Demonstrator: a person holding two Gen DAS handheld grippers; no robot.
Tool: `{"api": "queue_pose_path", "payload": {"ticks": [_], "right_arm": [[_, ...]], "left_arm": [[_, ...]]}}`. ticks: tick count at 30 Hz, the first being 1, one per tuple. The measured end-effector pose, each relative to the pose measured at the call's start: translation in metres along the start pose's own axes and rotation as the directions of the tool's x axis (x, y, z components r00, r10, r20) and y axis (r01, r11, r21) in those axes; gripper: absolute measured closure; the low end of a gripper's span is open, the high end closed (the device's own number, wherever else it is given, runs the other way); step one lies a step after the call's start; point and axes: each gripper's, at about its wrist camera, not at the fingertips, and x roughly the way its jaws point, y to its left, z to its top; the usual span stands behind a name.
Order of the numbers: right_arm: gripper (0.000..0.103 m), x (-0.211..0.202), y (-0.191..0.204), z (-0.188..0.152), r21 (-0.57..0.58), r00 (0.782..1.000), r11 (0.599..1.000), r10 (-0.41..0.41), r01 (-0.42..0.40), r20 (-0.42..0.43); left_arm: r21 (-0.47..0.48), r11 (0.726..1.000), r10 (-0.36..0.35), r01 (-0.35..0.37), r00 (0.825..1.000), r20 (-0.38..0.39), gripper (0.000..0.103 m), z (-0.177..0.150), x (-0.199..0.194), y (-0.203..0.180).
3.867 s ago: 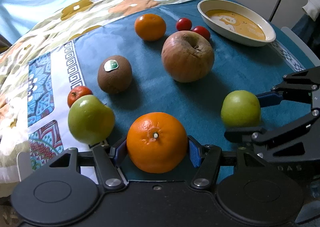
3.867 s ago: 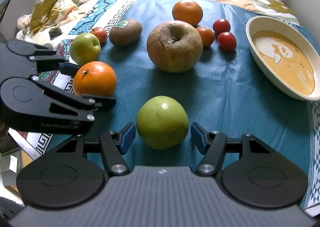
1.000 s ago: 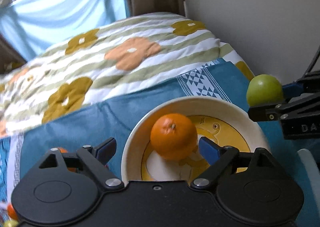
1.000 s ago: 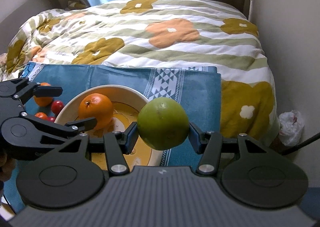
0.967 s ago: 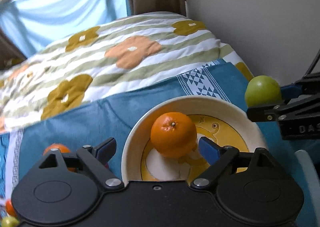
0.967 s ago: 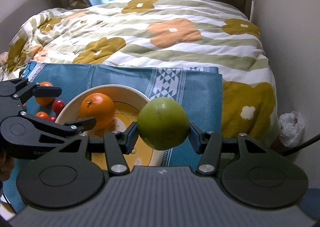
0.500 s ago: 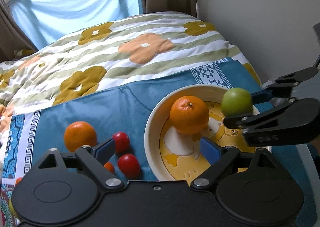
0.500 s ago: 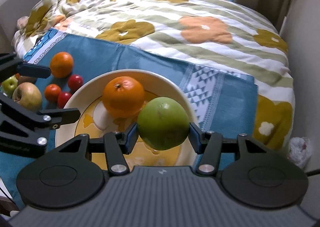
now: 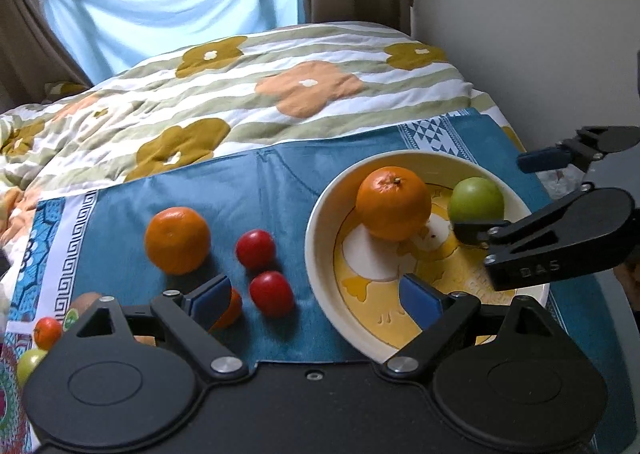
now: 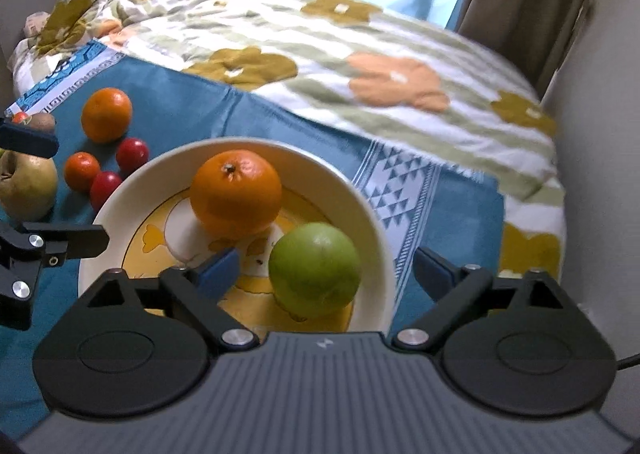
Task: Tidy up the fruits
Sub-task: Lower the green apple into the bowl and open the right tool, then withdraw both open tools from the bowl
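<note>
A cream bowl (image 9: pixel 320 209) (image 10: pixel 372 221) with a yellow picture holds a large orange (image 9: pixel 394 202) (image 10: pixel 236 191) and a green apple (image 9: pixel 476 198) (image 10: pixel 315 269). My right gripper (image 10: pixel 326 272) is open, its jaws wide on either side of the apple and not touching it; it also shows in the left wrist view (image 9: pixel 504 193). My left gripper (image 9: pixel 316 298) is open and empty, drawn back over the bowl's near left rim. On the blue cloth (image 9: pixel 256 181) lie a smaller orange (image 9: pixel 177 240) (image 10: pixel 106 115) and two red tomatoes (image 9: pixel 256 249) (image 9: pixel 271 292).
A brownish apple (image 10: pixel 26 183), a small orange fruit (image 10: pixel 82 170), a kiwi (image 10: pixel 42 121) and a small green apple (image 9: pixel 30 362) lie at the cloth's left. A flowered quilt (image 9: pixel 280 93) covers the bed behind. A wall (image 9: pixel 520 33) stands close on the right.
My right gripper has opened and let the green apple drop into the bowl beside the orange. My left gripper has pulled back to the left from the bowl, bringing more loose fruit into view.
</note>
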Motion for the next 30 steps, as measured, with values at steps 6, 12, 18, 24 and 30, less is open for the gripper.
{"api": "queue_pose_path", "payload": {"ticks": [6,12,18,24,30], "right_arm": [[0.000,-0.008,-0.007,-0.006,0.062,1.000,0.998,0.007,-0.007,-0.001],[0.000,-0.023,-0.007,-0.009,0.072,1.000,0.997,0.003,-0.004,0.015],[0.000,-0.047,-0.001,-0.012,0.077,0.999,0.997,0.019,-0.022,0.031],[0.000,-0.077,0.008,-0.008,0.094,0.997,0.994,0.046,-0.051,0.056],[0.000,-0.103,0.028,-0.002,0.124,0.996,0.990,0.054,-0.064,0.077]], "left_arm": [[-0.025,1.000,0.000,0.000,1.000,0.014,0.009,-0.008,-0.010,0.002],[-0.042,0.999,0.016,-0.014,0.999,0.041,0.009,-0.011,-0.028,0.002],[-0.058,0.998,0.038,-0.033,0.996,0.084,0.009,-0.019,-0.057,0.004],[-0.099,0.990,0.109,-0.096,0.986,0.129,0.010,-0.028,-0.095,0.018],[-0.131,0.981,0.161,-0.141,0.974,0.158,0.010,-0.045,-0.126,0.046]]}}
